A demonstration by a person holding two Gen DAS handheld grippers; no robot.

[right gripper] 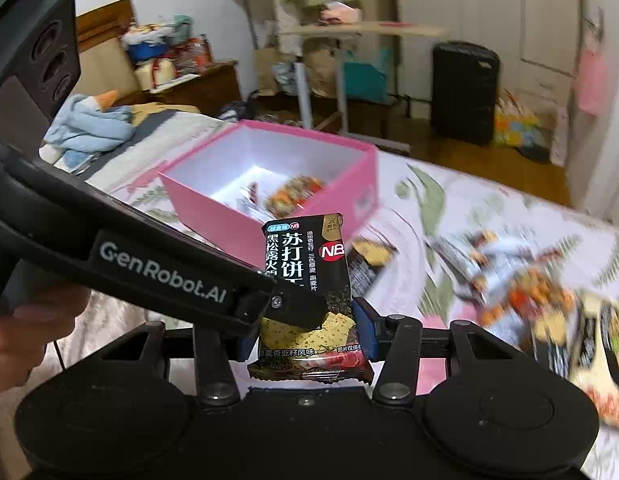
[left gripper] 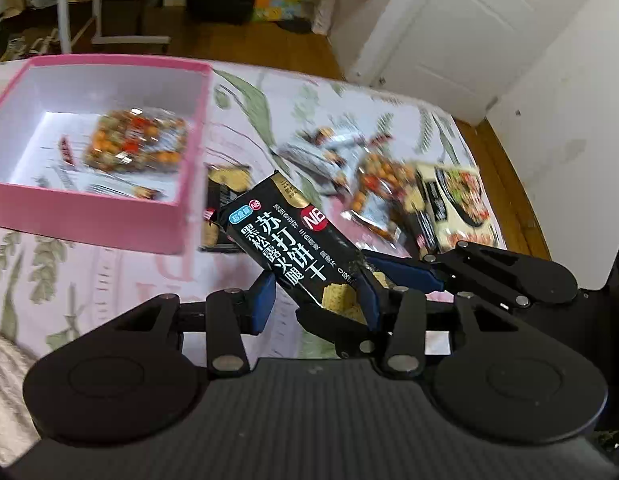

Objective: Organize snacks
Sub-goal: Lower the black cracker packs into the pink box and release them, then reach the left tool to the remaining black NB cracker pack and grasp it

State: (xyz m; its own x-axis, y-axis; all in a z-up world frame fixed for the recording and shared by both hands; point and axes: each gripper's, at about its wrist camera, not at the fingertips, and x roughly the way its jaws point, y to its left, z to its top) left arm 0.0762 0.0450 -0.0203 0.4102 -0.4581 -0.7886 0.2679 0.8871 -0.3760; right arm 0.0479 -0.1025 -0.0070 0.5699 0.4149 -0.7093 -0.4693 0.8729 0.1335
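Observation:
One black soda-cracker packet [left gripper: 289, 240] [right gripper: 305, 272] hangs above the bedspread, and both grippers are on it. In the left wrist view my left gripper [left gripper: 317, 300] is shut on its lower end. In the right wrist view my right gripper [right gripper: 305, 336] pinches its lower part from both sides. The left gripper's finger [right gripper: 297, 312] crosses the packet's front. Beyond it stands a pink box [left gripper: 181, 208] [right gripper: 213, 208] with a nut-mix packet [left gripper: 137, 140] [right gripper: 297, 192] inside. A second cracker packet [left gripper: 225, 196] [right gripper: 369, 264] lies beside the box.
A heap of loose snack packets [left gripper: 389, 188] [right gripper: 521, 292] lies on the floral bedspread [left gripper: 269, 120] to the right of the box. A blue blanket [right gripper: 89, 124] sits at the bed's far left. Past the bed's edge are wooden floor, a white door [left gripper: 449, 32] and a black case [right gripper: 465, 88].

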